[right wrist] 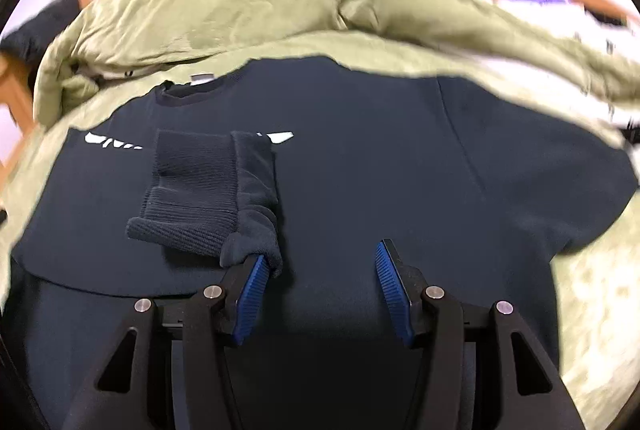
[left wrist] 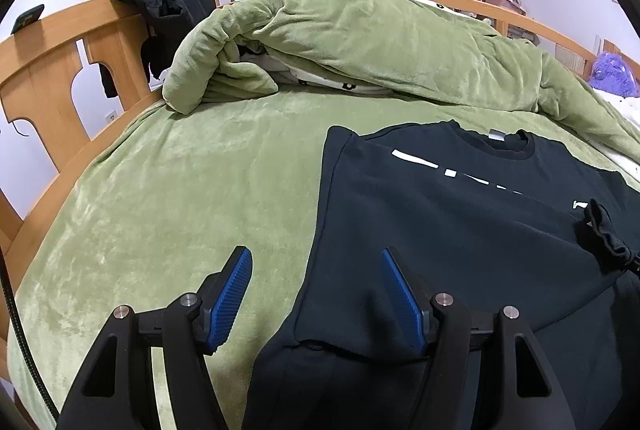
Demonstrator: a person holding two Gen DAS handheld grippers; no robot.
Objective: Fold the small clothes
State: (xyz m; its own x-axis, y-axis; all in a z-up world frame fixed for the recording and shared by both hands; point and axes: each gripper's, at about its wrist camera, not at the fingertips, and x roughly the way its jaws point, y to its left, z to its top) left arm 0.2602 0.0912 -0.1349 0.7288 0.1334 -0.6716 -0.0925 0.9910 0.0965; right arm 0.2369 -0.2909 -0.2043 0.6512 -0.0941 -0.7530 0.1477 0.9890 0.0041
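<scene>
A black sweatshirt [left wrist: 460, 214] with white lettering lies flat on the green bed cover, collar toward the far side. It also shows in the right wrist view [right wrist: 360, 158]. My left gripper [left wrist: 316, 258] is open over the sweatshirt's left side edge, one finger above the cover, the other above the cloth. My right gripper [right wrist: 320, 258] is open over the sweatshirt's middle. A ribbed sleeve cuff [right wrist: 200, 198] lies folded across the chest and drapes over my right gripper's left fingertip. The cuff shows at the right edge of the left wrist view [left wrist: 604, 230].
A bunched green duvet [left wrist: 360, 46] lies across the far side of the bed. A wooden bed frame [left wrist: 60, 70] with a black jacket [left wrist: 168, 6] hung on it stands at the left. A purple plush [left wrist: 612, 74] sits at the far right.
</scene>
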